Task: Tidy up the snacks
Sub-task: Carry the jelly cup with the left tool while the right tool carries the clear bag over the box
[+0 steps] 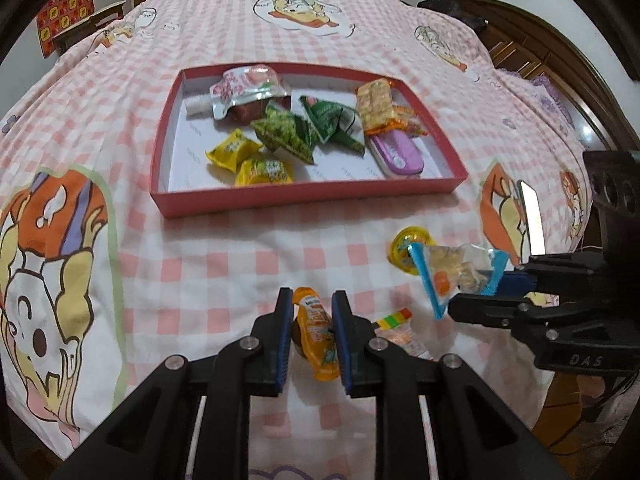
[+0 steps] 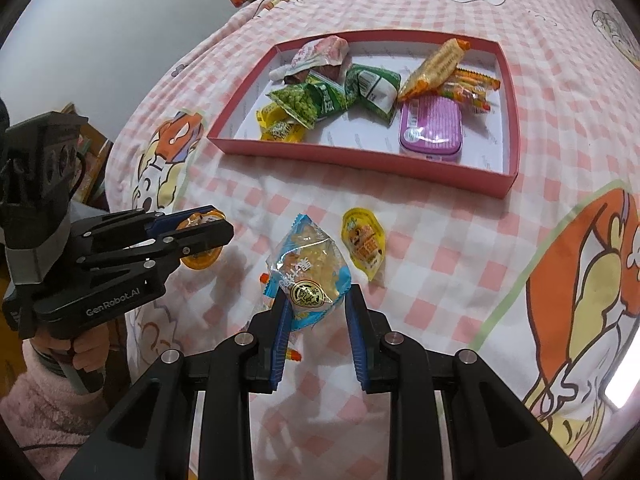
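A red tray point(image 1: 304, 196) point(image 2: 360, 160) on the pink checked bedspread holds green, yellow and orange packets and a purple tin point(image 1: 396, 154) point(image 2: 432, 128). My left gripper point(image 1: 312, 292) point(image 2: 222, 224) is shut on an orange jelly cup point(image 1: 318, 336) point(image 2: 200, 260), near the bed's front edge. My right gripper point(image 2: 318, 292) point(image 1: 476, 290) is shut on a clear blue-edged snack packet point(image 2: 308, 272) point(image 1: 456, 272), held just above the bedspread. A yellow jelly cup point(image 1: 406, 246) point(image 2: 362, 244) lies on the bedspread beside that packet. A striped candy packet point(image 1: 394, 318) lies between the two grippers.
A dark wooden headboard point(image 1: 540, 52) runs along the right side of the bed. A hand in a pink fleece sleeve point(image 2: 80, 348) grips the left gripper's handle past the bed's edge. Bare bedspread point(image 1: 220, 256) stretches between the tray and the grippers.
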